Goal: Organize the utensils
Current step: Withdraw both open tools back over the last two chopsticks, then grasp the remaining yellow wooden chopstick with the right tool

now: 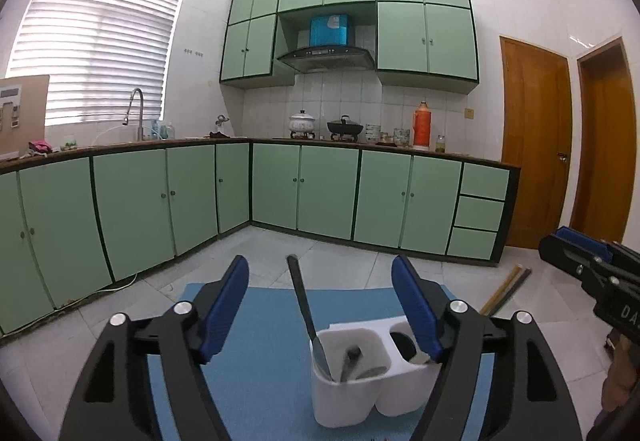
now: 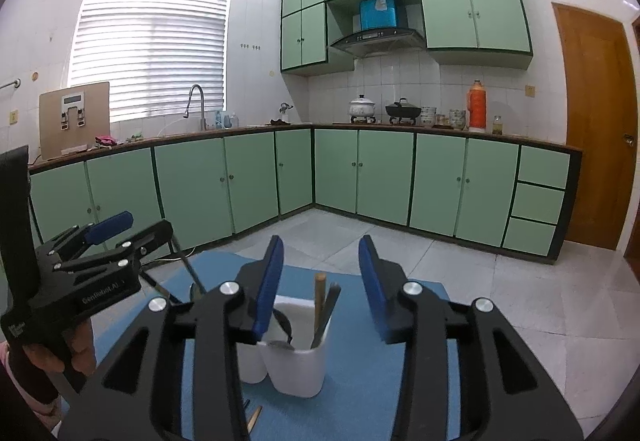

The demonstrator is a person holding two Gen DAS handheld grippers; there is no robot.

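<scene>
A white two-compartment holder [image 1: 348, 401] [image 2: 296, 373] stands on a blue mat [image 1: 260, 321] [image 2: 360, 401]. A black-handled knife [image 1: 302, 301] stands blade-down in its left compartment, next to a dark spoon [image 1: 352, 359]. My left gripper [image 1: 322, 307] [image 2: 138, 229] is open, its blue pads wide apart on either side of the knife handle without touching it. A tan stick [image 2: 319, 299] and a dark-handled utensil [image 2: 329, 311] lean in the right compartment. My right gripper [image 2: 322, 281] [image 1: 556, 241] is open just behind them, touching nothing.
Green floor cabinets [image 1: 320, 189] line the far walls beyond a tiled floor [image 2: 500, 301]. Wooden doors [image 1: 536, 145] are at the right. A thin stick [image 2: 254, 419] lies on the mat near me. A hand [image 2: 52, 357] holds the left gripper's handle.
</scene>
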